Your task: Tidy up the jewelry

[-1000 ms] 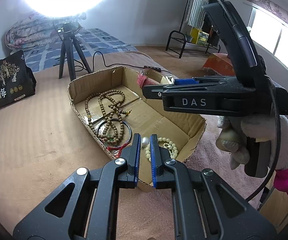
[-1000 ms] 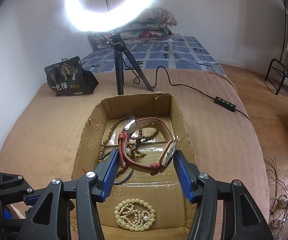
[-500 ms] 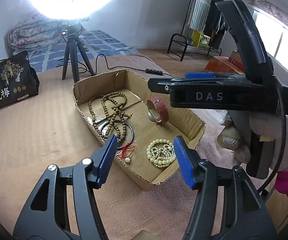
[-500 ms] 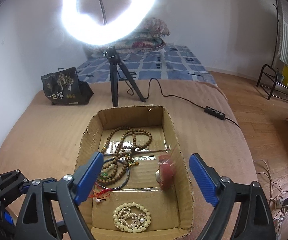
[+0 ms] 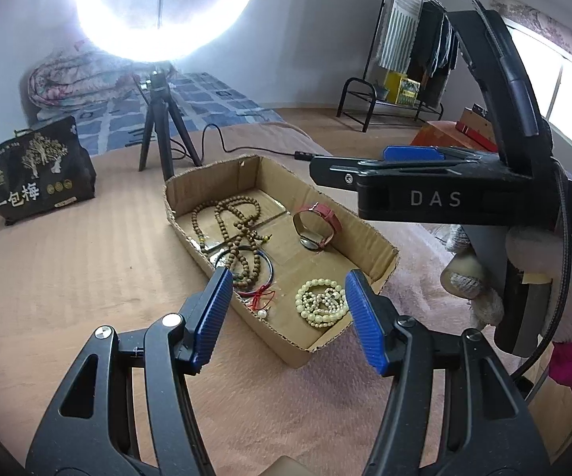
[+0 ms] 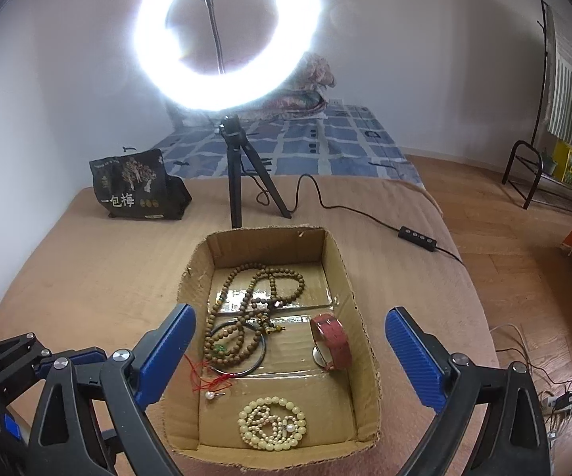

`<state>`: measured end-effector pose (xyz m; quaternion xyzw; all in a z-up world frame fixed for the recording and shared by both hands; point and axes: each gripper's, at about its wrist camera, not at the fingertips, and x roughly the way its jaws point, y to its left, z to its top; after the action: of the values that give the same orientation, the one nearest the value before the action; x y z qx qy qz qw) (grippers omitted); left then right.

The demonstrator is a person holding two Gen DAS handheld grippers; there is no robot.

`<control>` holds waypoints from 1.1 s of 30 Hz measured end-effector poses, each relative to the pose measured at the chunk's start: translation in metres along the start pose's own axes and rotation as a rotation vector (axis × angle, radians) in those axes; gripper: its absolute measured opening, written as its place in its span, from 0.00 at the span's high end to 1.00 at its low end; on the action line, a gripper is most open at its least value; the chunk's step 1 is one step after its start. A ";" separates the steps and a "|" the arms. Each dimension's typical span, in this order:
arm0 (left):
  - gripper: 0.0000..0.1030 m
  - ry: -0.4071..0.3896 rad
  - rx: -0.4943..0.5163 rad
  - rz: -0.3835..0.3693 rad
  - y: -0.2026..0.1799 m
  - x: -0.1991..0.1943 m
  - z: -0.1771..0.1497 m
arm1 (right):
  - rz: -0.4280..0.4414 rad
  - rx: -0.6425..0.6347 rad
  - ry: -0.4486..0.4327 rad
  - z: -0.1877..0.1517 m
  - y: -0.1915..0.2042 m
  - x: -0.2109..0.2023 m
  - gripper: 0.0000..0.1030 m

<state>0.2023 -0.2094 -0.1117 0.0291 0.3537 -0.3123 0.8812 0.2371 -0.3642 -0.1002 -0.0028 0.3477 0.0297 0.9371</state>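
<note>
A cardboard box point(image 6: 262, 242) lies on the brown bedcover. Inside it are a long wooden bead necklace point(image 6: 262, 289), a dark bangle with a red cord point(image 6: 238, 349), a red-strapped watch point(image 6: 331, 341) on its edge by the right wall, and a coiled cream bead string point(image 6: 272, 422) at the near end. My right gripper point(image 6: 289, 325) hovers above the box, its jaws opening wide, nothing between them. My left gripper point(image 5: 288, 289) stands open above the box's near corner point(image 5: 302, 353), holding nothing. A gloved hand point(image 5: 544, 269) holds the right gripper's handle.
A bright ring light point(image 6: 226, 31) on a small tripod point(image 6: 238, 182) stands just behind the box. A black printed bag point(image 6: 135, 186) sits at the back left. The light's cable and controller point(image 6: 417, 234) trail right. The bed's edge drops to wooden floor point(image 6: 524, 246) on the right.
The right gripper has let go of the red watch, which now rests in the box. The left jaws went from shut to open. Both grippers rose and drew back from the box.
</note>
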 end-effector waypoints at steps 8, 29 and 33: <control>0.41 -0.040 0.002 0.028 -0.001 -0.032 0.001 | -0.008 -0.007 -0.038 -0.002 0.008 -0.033 0.05; 0.25 -0.150 -0.056 0.228 0.018 -0.150 -0.020 | -0.134 0.076 -0.125 -0.053 0.006 -0.147 0.00; 0.22 -0.171 -0.059 0.260 0.018 -0.169 -0.026 | -0.150 0.087 -0.146 -0.059 0.010 -0.164 0.00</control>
<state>0.1033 -0.0982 -0.0258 0.0218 0.2799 -0.1865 0.9415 0.0741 -0.3645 -0.0374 0.0139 0.2784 -0.0552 0.9588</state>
